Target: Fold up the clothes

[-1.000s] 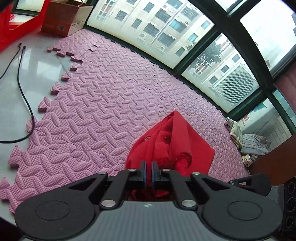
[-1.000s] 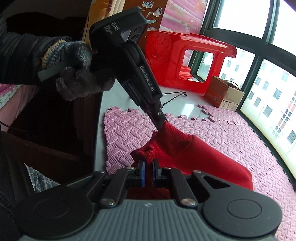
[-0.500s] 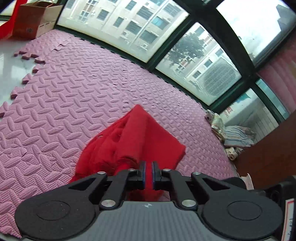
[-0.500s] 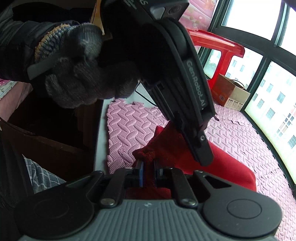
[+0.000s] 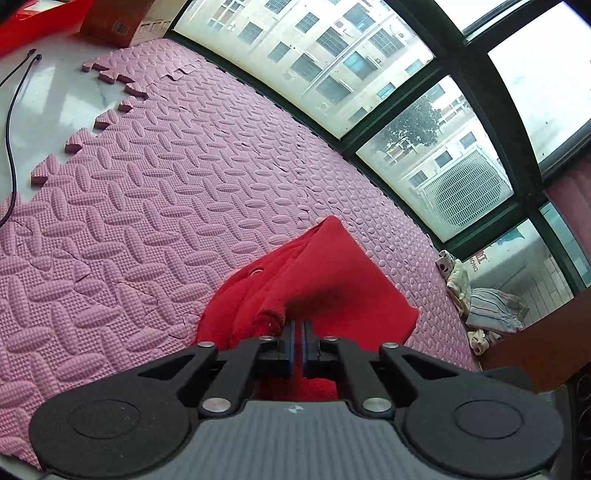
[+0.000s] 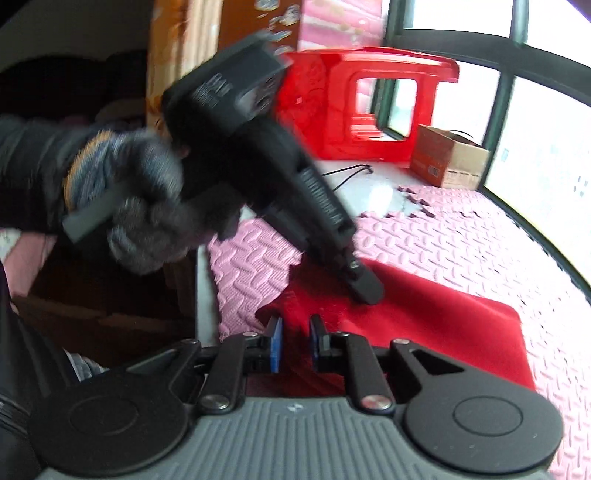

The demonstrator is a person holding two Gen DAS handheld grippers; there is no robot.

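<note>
Red garment (image 5: pixel 325 291) lying partly folded on the pink foam mat (image 5: pixel 155 177). Left claw (image 5: pixel 297 341), pressed together, pinches a raised fold of the cloth. Right claw (image 6: pixel 295 341) spread just above the garment's near edge; blur leaves contact uncertain. A gloved hand (image 6: pixel 147 218) holds the left tool.

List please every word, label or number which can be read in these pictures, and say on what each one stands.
"ONG": only the end of a word, beside red characters that I cannot read, on the sign outside the window.
Barcode label on the cardboard box: too small to read.
White print on the side of the left tool: blurred, unreadable.
Red garment: no text.
</note>
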